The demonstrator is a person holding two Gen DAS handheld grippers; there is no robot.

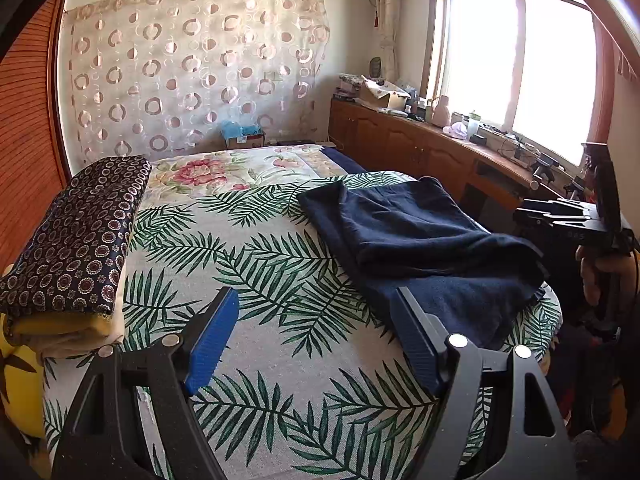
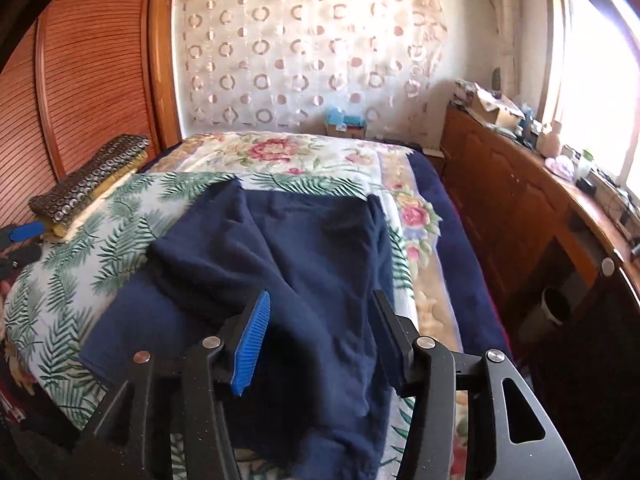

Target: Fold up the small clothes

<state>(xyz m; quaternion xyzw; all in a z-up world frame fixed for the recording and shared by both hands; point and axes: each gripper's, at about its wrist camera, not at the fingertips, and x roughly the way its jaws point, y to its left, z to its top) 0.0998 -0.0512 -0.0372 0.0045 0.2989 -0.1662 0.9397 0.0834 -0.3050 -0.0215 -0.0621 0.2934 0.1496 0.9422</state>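
A navy blue garment [image 1: 424,240] lies partly folded on the leaf-print bed cover [image 1: 256,280], its upper layer turned over the lower one. In the right wrist view the garment [image 2: 280,256] fills the middle. My left gripper [image 1: 316,300] is open and empty above the bare cover, left of the garment. My right gripper [image 2: 320,300] is open and empty just above the garment's near part. The right gripper also shows at the right edge of the left wrist view [image 1: 568,216]. The left gripper's blue pad [image 2: 28,231] shows at the left edge of the right wrist view.
A stack of folded clothes [image 1: 76,236] with a dark circle-print piece on top sits at the bed's left edge, also in the right wrist view [image 2: 92,180]. A wooden cabinet [image 1: 420,148] with clutter runs along the right wall under the window. A louvred wardrobe [image 2: 88,72] stands left.
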